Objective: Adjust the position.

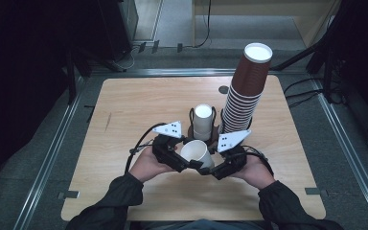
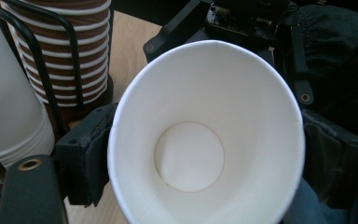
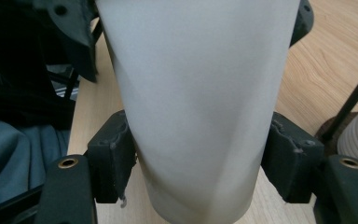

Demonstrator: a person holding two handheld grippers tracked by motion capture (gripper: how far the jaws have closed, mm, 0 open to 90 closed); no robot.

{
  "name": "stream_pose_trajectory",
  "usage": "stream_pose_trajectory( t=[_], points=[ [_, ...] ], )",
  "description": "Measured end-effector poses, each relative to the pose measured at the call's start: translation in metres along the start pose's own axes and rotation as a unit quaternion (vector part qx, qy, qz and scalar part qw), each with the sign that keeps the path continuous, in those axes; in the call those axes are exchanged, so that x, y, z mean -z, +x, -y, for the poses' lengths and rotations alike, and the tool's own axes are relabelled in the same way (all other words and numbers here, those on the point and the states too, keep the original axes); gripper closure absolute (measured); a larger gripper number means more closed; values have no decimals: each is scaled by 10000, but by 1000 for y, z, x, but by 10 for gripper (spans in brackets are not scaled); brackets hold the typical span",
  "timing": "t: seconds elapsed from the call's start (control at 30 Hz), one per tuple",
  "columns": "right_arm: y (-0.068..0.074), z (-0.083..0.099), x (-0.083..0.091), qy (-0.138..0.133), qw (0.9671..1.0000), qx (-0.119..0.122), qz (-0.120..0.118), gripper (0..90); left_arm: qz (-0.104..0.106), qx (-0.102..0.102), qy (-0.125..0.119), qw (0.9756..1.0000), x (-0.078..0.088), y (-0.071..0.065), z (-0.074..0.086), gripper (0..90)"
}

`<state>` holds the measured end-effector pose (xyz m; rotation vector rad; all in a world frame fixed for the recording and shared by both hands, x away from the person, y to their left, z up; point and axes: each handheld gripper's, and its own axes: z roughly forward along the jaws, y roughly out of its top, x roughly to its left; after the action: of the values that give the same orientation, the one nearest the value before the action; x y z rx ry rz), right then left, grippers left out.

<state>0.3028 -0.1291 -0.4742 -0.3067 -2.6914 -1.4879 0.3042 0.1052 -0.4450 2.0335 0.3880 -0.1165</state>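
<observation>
High view: we look forward and down over the table (image 1: 139, 105); both gripper views sit close, sharing the white cup (image 1: 197, 154).

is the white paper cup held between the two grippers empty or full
Empty: the left gripper view looks straight into the white paper cup and shows its bare bottom.

1 white paper cup (image 1: 197, 153), empty, tilted, above table btwn grippers.
</observation>
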Motion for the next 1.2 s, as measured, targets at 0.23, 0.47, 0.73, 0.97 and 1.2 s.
stream_pose_trajectory(
  t=[0.23, 0.47, 0.73, 0.97, 1.2],
  points=[
    [0, -1, 1, -22, 10000, -39, -13, 340, 25, 30, -39, 10000, 3, 1, 1, 279],
    [-1, -2, 1, 39, 9999, -145, -7, 311, -38, 12, 65, 10000, 5, 1, 1, 297],
    [-3, -1, 1, 203, 9994, -287, 61, 217, -153, 82, 165, 9997, 13, 5, 3, 295],
    [-5, 1, 5, 305, 9989, -332, 128, 215, -229, 134, 255, 9993, 18, 7, 5, 290],
    [-5, 1, 8, 348, 9987, -280, 238, 223, -321, 143, 407, 9986, 19, 9, 7, 288]
  ],
)
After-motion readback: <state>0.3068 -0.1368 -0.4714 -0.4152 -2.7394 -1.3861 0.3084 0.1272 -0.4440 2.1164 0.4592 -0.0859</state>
